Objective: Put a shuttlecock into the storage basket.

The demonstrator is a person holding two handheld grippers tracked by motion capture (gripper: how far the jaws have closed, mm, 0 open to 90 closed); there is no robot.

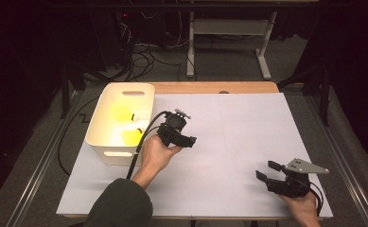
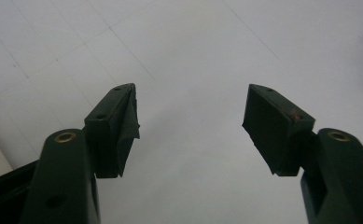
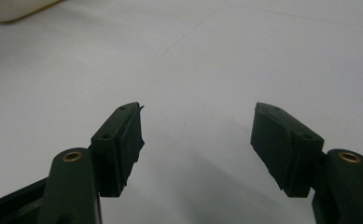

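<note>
1. At the far left of the high view we see a white bin (image 1: 107,137) standing on the left edge of the white table (image 1: 238,137). Two yellow things (image 1: 121,113) lie inside it, washed out by glare; we cannot tell what they are.

2. Just right of the bin, our left gripper (image 1: 187,140) is held above the table in the left hand (image 1: 156,152), its tips pointing right, away from the bin. The yellow things lie behind it, beyond the bin's wall, well clear of the fingers.

3. In the left gripper view the jaws stand wide apart, with bare white table between the fingers (image 2: 122,128) and nothing gripped or touched.

4. The middle of the table is plain white sheet with faint seams.

5. Near the right front corner our right gripper (image 1: 267,171) sits low in the right hand (image 1: 302,204), with its grey three-cornered plate (image 1: 306,166) on top and its tips pointing left toward the table's middle.

6. In the right gripper view its jaws are also wide, the fingers (image 3: 123,140) framing bare table. A corner of the bin (image 3: 18,8) shows at the upper left of that view, well apart from the tips.
</note>
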